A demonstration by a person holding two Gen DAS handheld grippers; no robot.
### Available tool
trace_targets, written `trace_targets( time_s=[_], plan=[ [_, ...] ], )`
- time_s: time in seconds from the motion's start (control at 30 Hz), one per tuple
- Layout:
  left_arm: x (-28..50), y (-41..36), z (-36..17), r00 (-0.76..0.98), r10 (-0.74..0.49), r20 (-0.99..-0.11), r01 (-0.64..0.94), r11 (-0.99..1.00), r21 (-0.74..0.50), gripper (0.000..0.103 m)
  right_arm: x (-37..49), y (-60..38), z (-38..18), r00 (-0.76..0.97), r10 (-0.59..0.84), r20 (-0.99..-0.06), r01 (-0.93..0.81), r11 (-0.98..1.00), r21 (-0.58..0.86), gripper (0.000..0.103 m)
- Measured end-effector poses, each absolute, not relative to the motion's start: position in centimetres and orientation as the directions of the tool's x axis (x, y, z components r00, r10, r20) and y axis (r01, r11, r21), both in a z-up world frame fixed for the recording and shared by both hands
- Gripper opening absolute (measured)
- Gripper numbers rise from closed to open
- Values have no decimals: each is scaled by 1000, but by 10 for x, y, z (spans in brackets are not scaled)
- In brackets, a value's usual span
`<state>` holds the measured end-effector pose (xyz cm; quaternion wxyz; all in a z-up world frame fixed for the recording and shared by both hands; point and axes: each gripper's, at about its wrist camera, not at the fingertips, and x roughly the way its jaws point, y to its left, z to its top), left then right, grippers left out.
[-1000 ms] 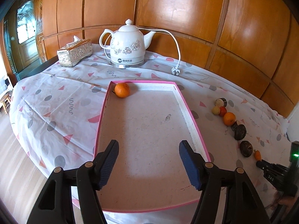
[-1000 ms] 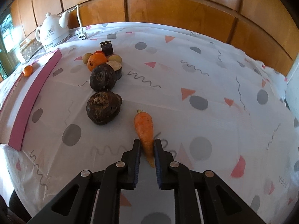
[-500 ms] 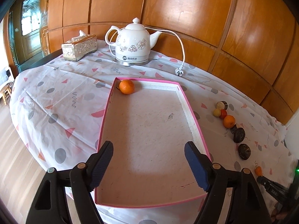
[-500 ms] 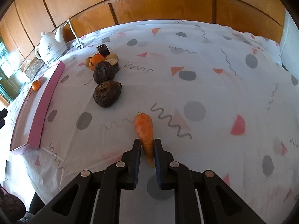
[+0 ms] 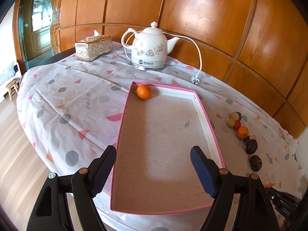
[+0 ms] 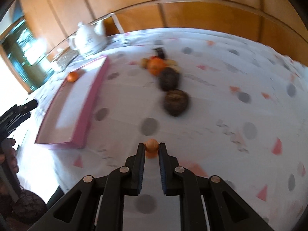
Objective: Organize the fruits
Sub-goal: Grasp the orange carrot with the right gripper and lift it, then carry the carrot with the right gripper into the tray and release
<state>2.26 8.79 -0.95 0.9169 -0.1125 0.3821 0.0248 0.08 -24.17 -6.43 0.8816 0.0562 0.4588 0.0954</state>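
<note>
My right gripper (image 6: 151, 150) is shut on a small orange carrot (image 6: 151, 147) and holds it above the tablecloth, end-on to the camera. My left gripper (image 5: 153, 170) stands open and empty over the near end of the pink-rimmed tray (image 5: 208, 123). One orange (image 5: 144, 91) lies in the tray's far left corner. To the right of the tray a row of fruit lies on the cloth: another orange (image 5: 242, 132), two dark round fruits (image 5: 251, 146), and small pale and red ones (image 5: 233, 122). The right wrist view is blurred and shows the tray (image 6: 94, 96) to the left.
A white electric kettle (image 5: 149, 53) with its cord and plug (image 5: 195, 79) stands behind the tray. A silver tissue box (image 5: 93, 47) sits at the back left. The round table's edge drops to wooden floor on the left. A person's hand (image 6: 8, 159) shows at the left.
The right gripper lifted the carrot off the cloth and swung toward the tray. The left gripper's jaws spread wider and its view shifted slightly.
</note>
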Motion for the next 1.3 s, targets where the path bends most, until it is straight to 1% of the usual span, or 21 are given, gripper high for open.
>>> trace_targets(
  time_s=[0.1,0.2,0.43,0.57,0.63,0.7,0.73,0.77,0.9,0.93,1.13,1.23,1.3],
  plan=[
    [21,94,-8,713,-33,-701,-149,969,-198,81,5,-220,-62,550,247,-798,-176,968,179,14],
    [18,102,-7,719,-30,-694,-171,960,-219,87,6,-207,-61,539,272,-797,-214,960,182,14],
    [16,111,-7,724,-8,-690,-200,954,-222,87,12,-172,-46,523,343,-781,-320,927,193,14],
    [16,115,-7,718,-1,-696,-214,951,-222,87,21,-144,-37,531,362,-766,-386,908,161,14],
    [15,117,-7,718,1,-696,-217,951,-222,87,22,-145,-31,553,360,-751,-378,912,159,14],
    [15,119,-8,716,-1,-698,-220,948,-228,87,23,-159,-34,556,337,-760,-338,927,164,14],
    [16,119,-9,715,-6,-699,-221,947,-234,87,22,-167,-39,553,308,-774,-311,938,151,18],
    [17,119,-9,714,-9,-700,-221,946,-237,87,21,-177,-44,553,278,-785,-274,951,144,28],
    [19,111,-11,712,-26,-701,-199,951,-238,87,12,-206,-64,531,224,-817,-192,971,141,39],
    [19,110,-10,712,-29,-701,-193,952,-236,87,11,-209,-67,533,208,-820,-180,975,130,39],
    [17,102,-7,718,-42,-694,-155,963,-219,88,30,-212,-80,524,150,-838,-156,985,78,39],
    [17,101,-8,714,-40,-699,-157,964,-216,89,43,-209,-89,501,151,-852,-169,983,75,39],
    [16,102,-8,715,-33,-698,-163,963,-212,89,49,-206,-97,477,135,-868,-171,984,59,26]
  ],
)
